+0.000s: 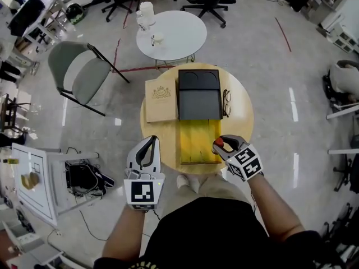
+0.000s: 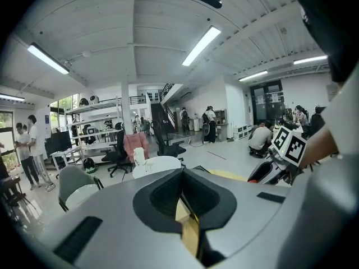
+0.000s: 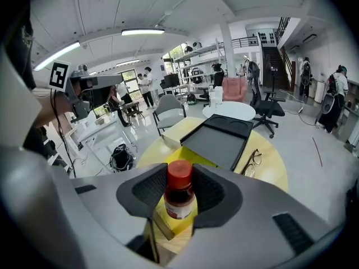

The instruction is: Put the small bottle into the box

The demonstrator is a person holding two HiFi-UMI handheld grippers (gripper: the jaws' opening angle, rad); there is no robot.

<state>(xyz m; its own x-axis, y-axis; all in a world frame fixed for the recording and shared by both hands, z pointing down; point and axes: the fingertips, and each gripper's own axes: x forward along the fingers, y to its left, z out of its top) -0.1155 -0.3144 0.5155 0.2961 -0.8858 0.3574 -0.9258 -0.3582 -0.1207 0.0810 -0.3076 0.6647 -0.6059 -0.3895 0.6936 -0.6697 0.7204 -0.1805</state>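
The right claw (image 3: pixel 180 190) is gripping the small bottle (image 3: pixel 179 205), with its two dark ribbed pads pressing on opposite sides of the bottle's body. The bottle is a short cylinder of dark, glossy material. It is wearing a smooth red screw cap (image 3: pixel 179 174) and a pale label with red print that is too small to read. It is standing roughly upright between the pads, with its long axis running vertically and the cap pointing up. In the head view the cap is showing as a red spot at the claw's tip (image 1: pixel 219 145).

The bottle is hanging just over the near right edge of the round, pale wooden surface (image 1: pixel 241 116), beside a yellow wood-grained slab (image 1: pixel 199 142). Beyond the slab a matte black box (image 1: pixel 199 102) is lying open. It is rectangular, and its far section is showing two shallow round recesses. A flat beige rectangular panel (image 1: pixel 161 100) with a gold crest is touching the box's left side. A pair of thin-framed eyeglasses (image 1: pixel 226 103) is resting just to the box's right.

The left claw (image 2: pixel 182 192) is holding nothing, and its grey moulded jaws are pressing together. It is hovering at the surface's near left edge (image 1: pixel 150 142), well apart from the bottle.
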